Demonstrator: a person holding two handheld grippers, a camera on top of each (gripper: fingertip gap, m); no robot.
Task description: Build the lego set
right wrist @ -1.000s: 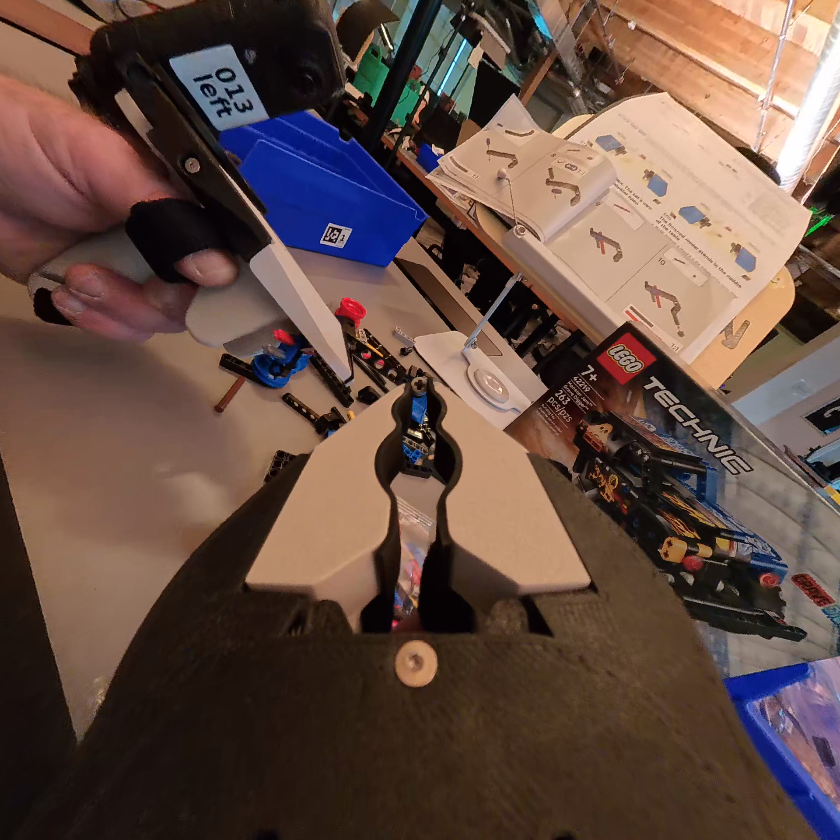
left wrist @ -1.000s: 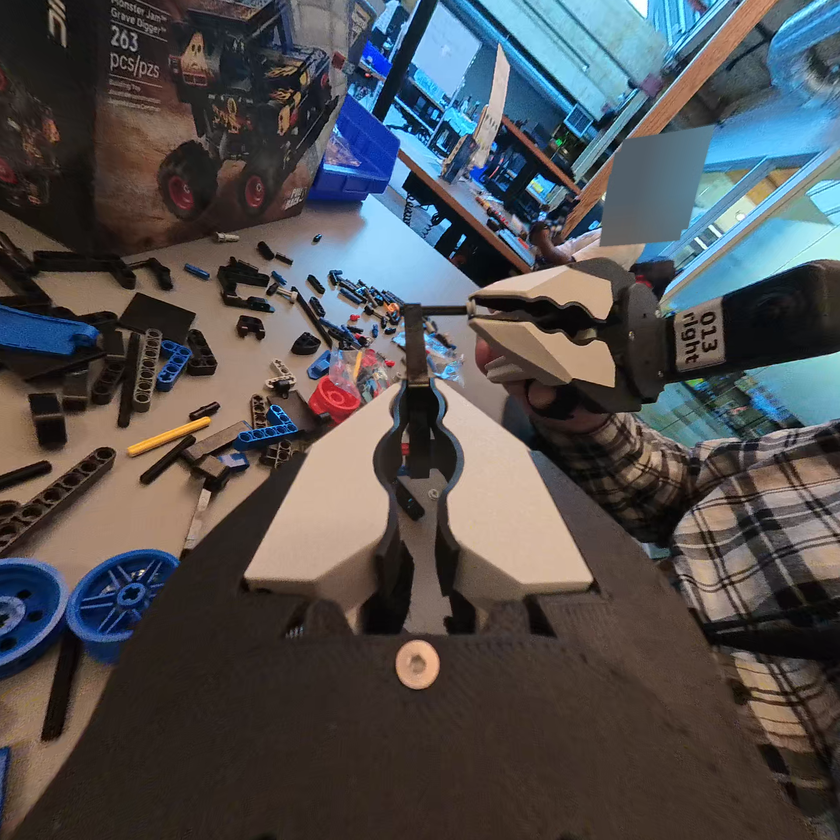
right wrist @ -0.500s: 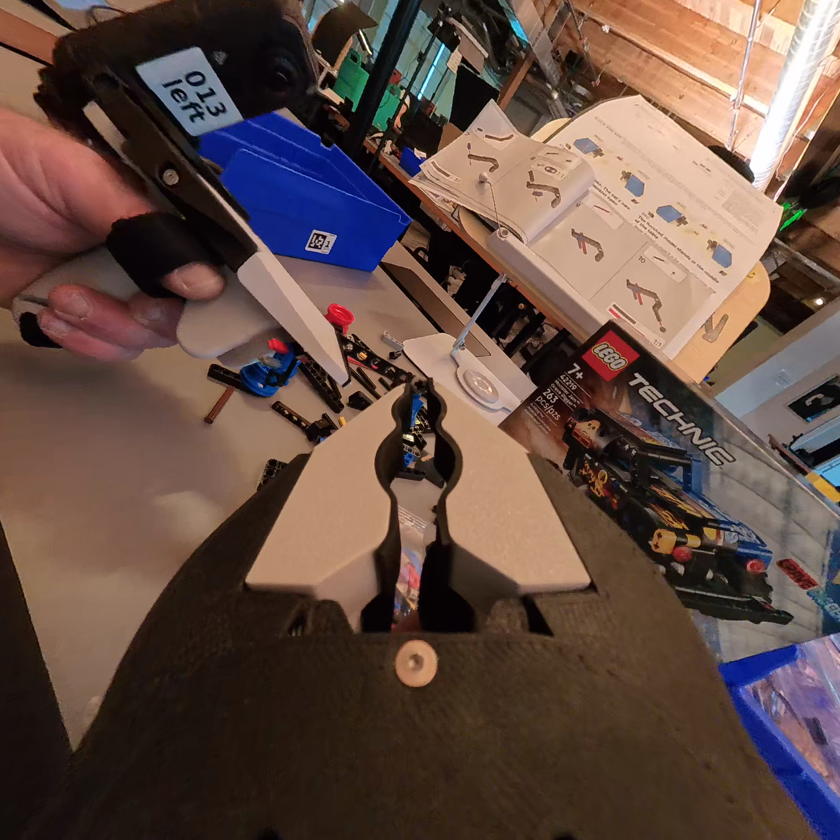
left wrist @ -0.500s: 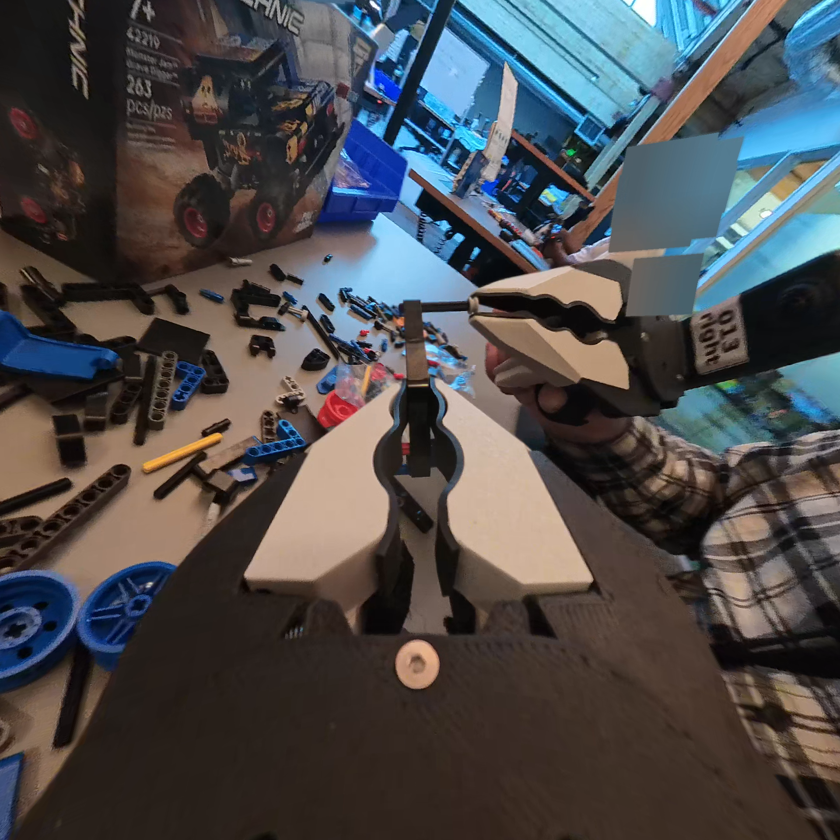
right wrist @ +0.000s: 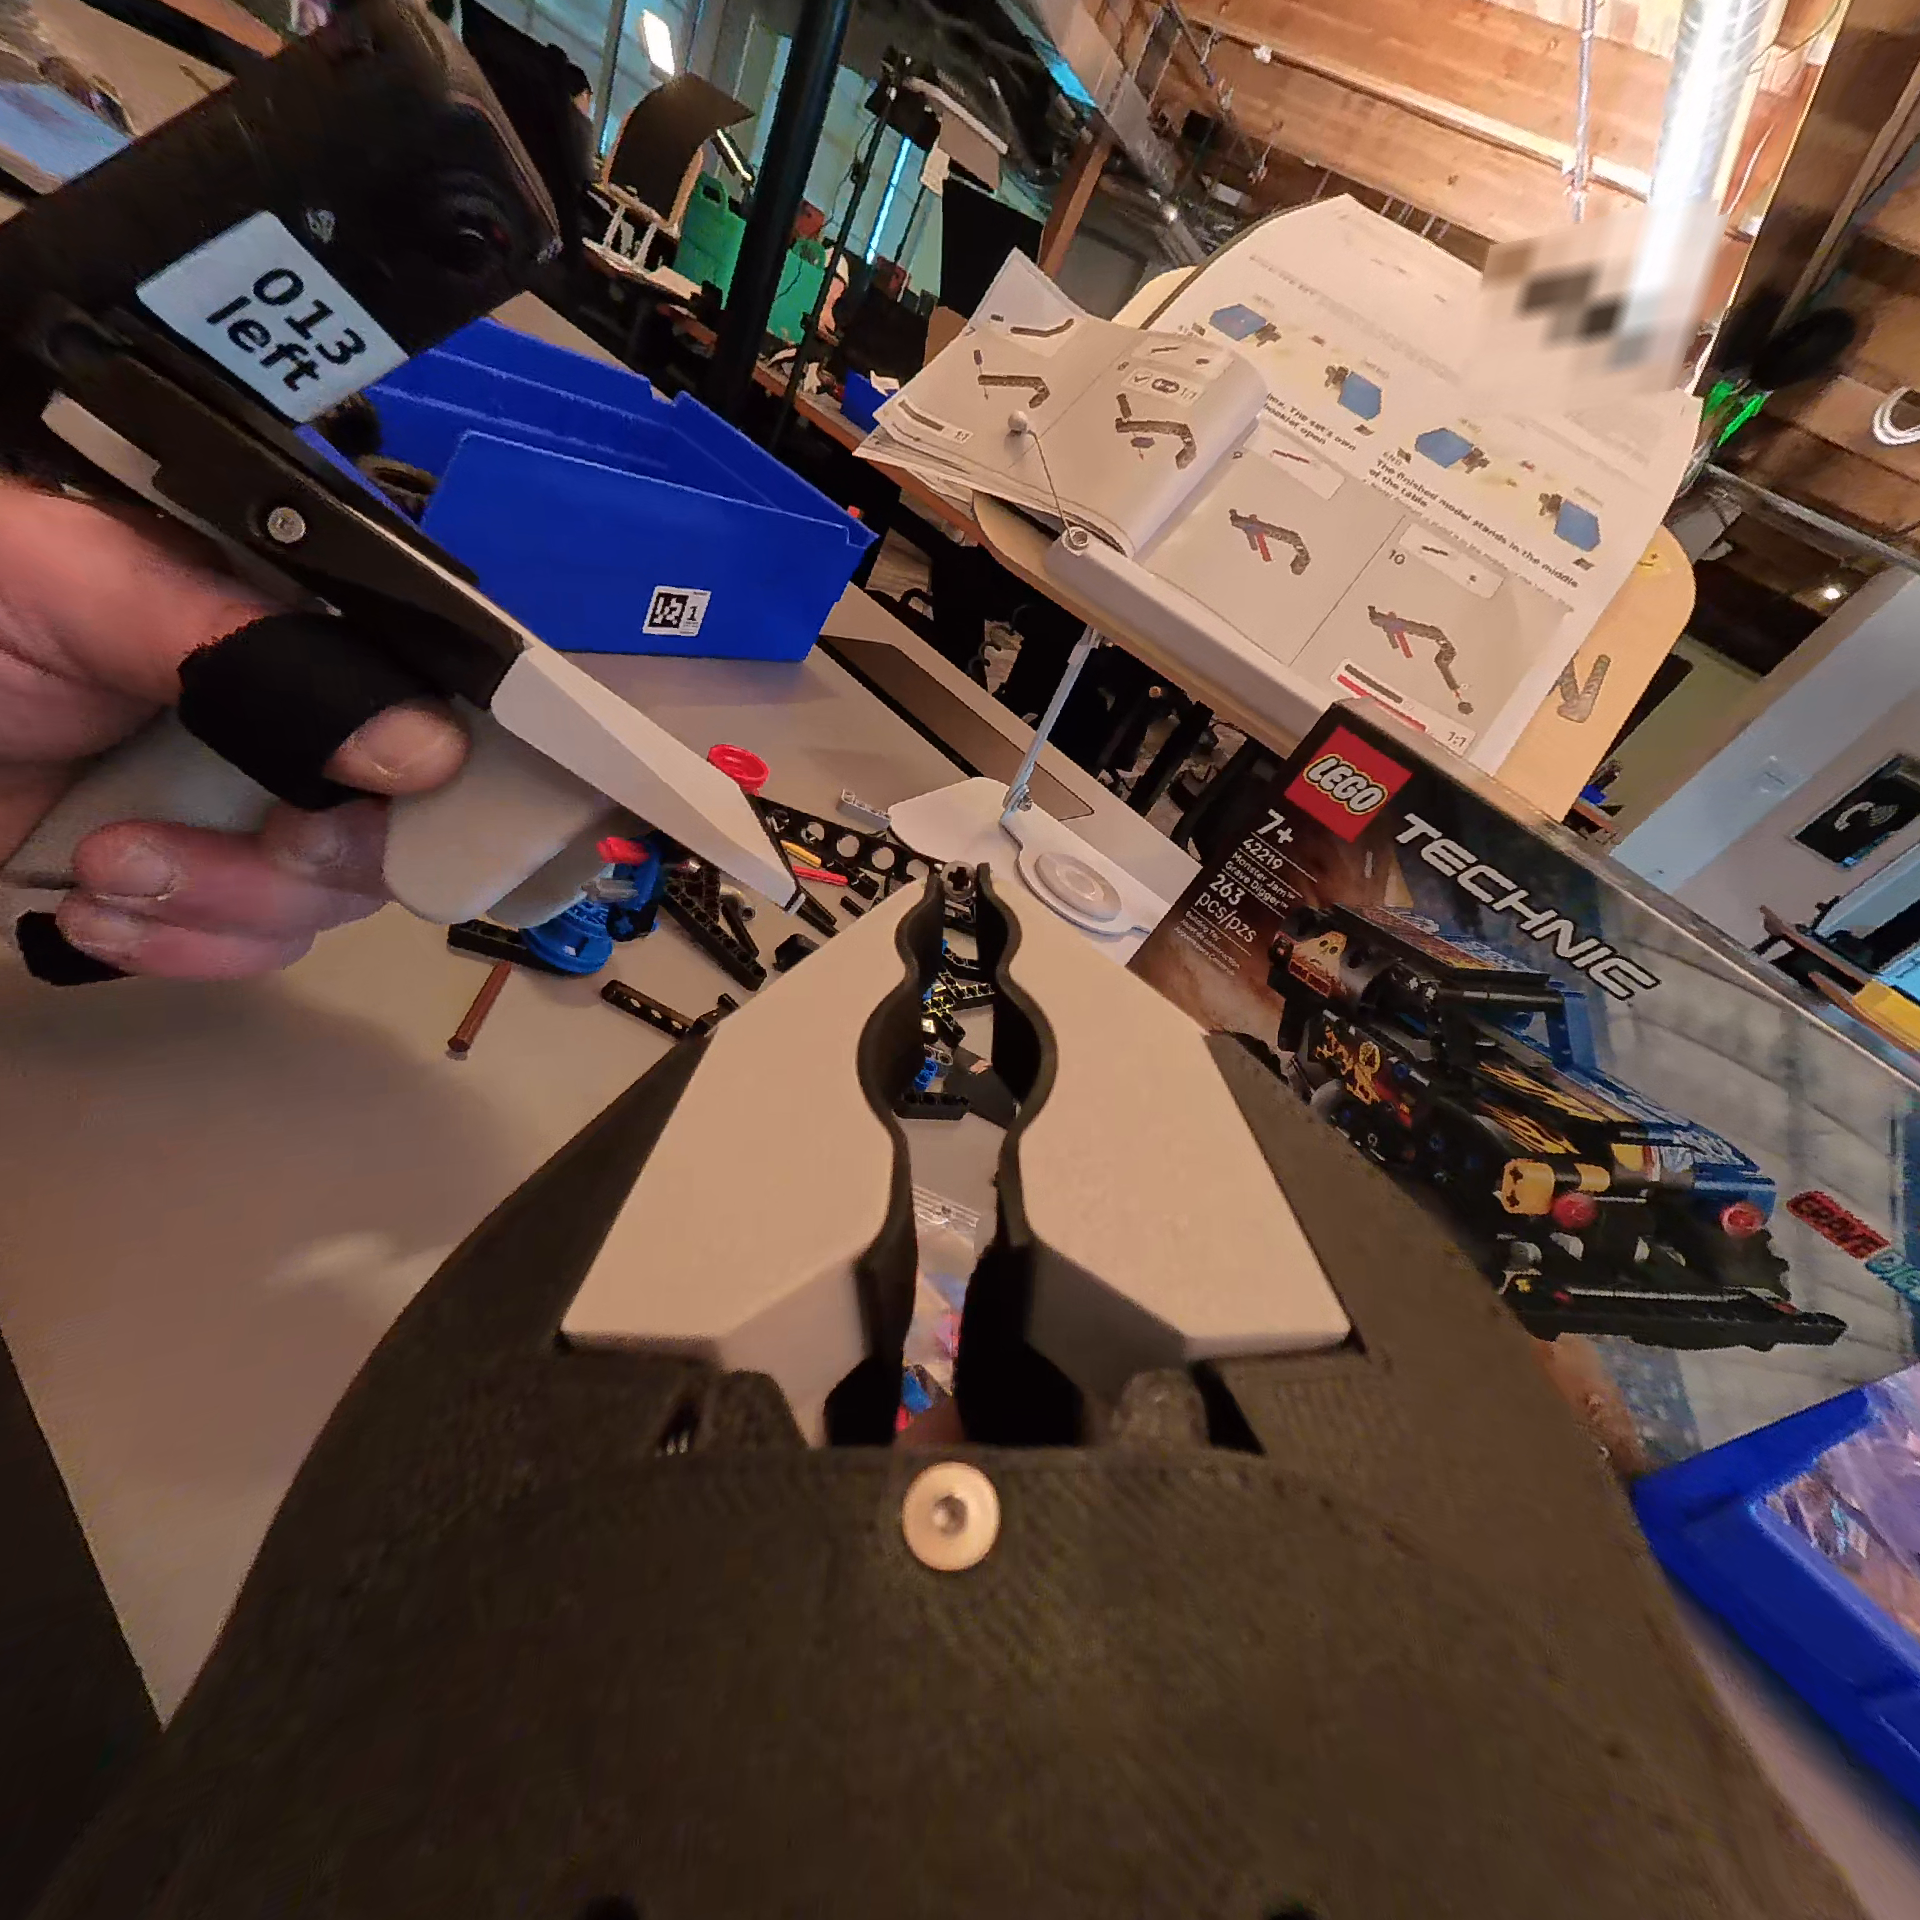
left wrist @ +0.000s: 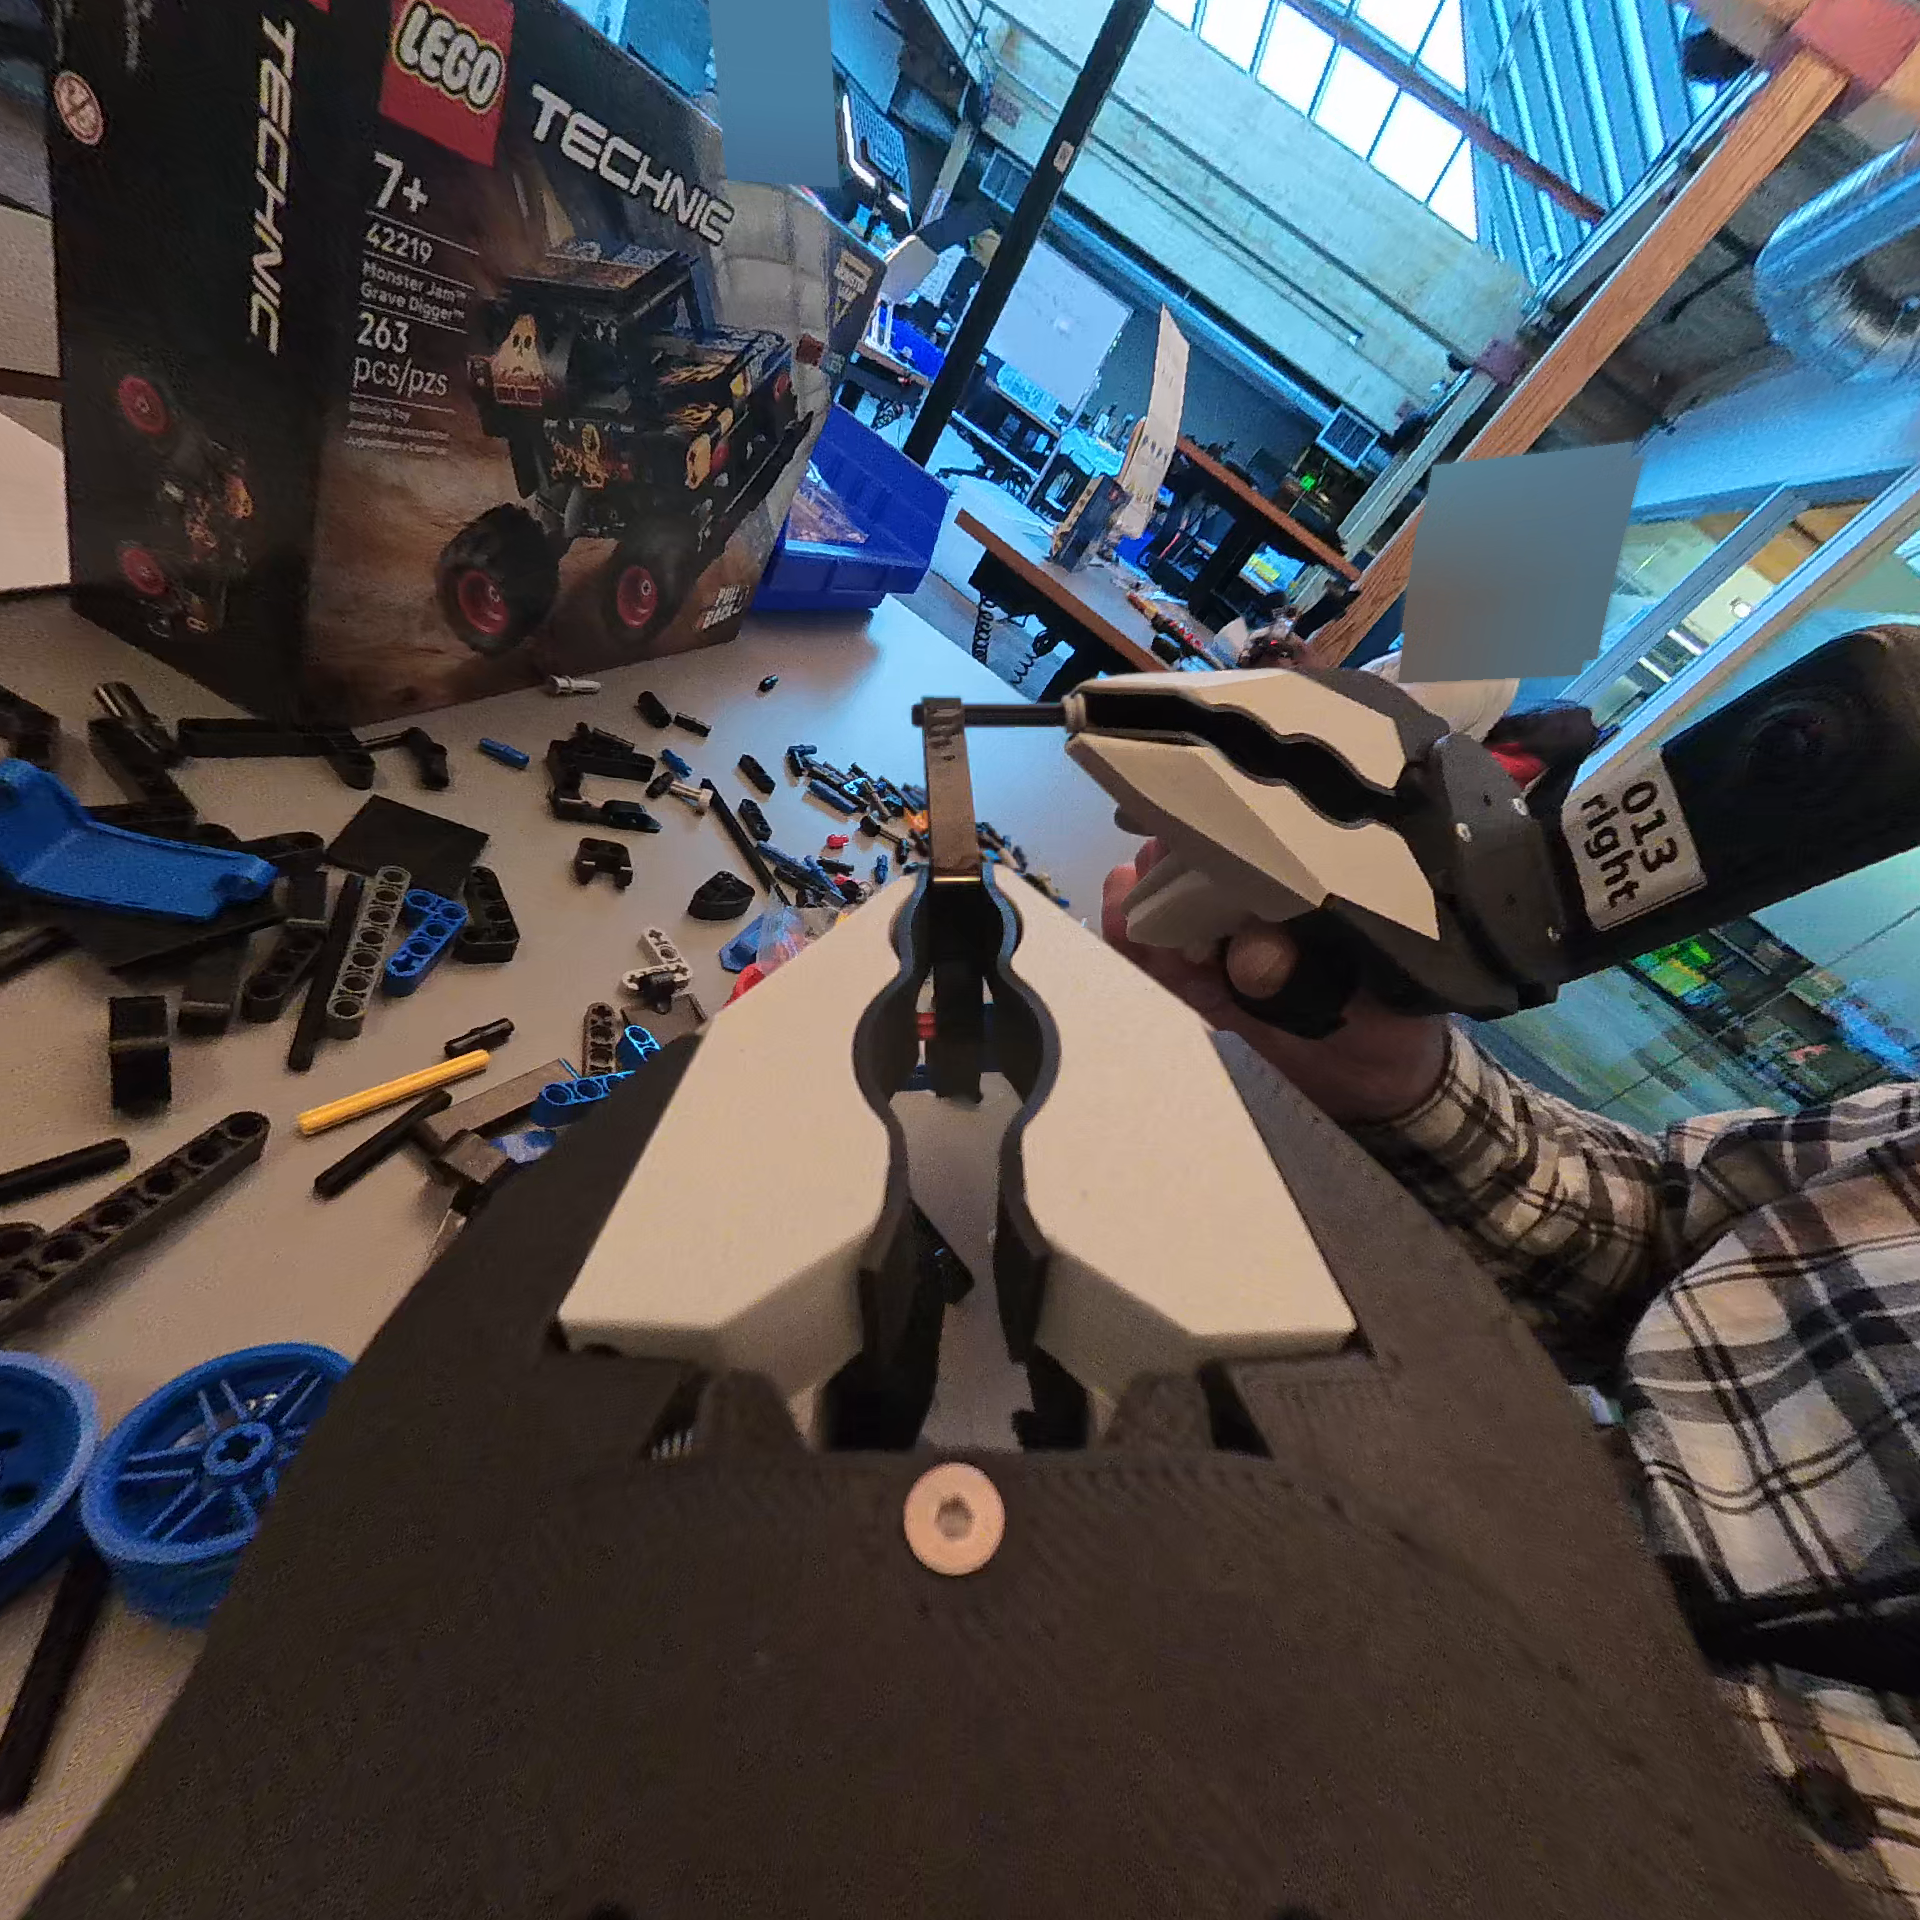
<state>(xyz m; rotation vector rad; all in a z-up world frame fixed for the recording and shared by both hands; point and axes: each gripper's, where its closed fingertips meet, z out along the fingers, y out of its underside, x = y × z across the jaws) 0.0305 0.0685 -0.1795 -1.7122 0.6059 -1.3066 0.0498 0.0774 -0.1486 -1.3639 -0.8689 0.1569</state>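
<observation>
L tool (left wrist: 954,883) clamped on black beam (left wrist: 948,800), held upright above desk (left wrist: 260,1247). R tool (left wrist: 1070,717) pinched on black axle (left wrist: 997,715), its tip at beam's top hole. Loose parts scattered on desk w/ 2 blue wheels (left wrist: 197,1455).

A large open workshop or maker-style lab is shown. Exposed timber beams (right wrist: 1351,94), a silver ventilation duct (left wrist: 1839,260) and high skylight windows (left wrist: 1340,73) are seen overhead, and a black steel column (left wrist: 1023,229) rises from the floor. Long workbenches (left wrist: 1049,582) loaded with equipment are lined up in the background. Blue plastic storage bins (right wrist: 623,520) are set on the grey table (right wrist: 208,1143), where loose building-set parts (left wrist: 364,935) are scattered beside a product box (left wrist: 416,364). An instruction booklet (right wrist: 1247,468) is propped on a stand.
</observation>
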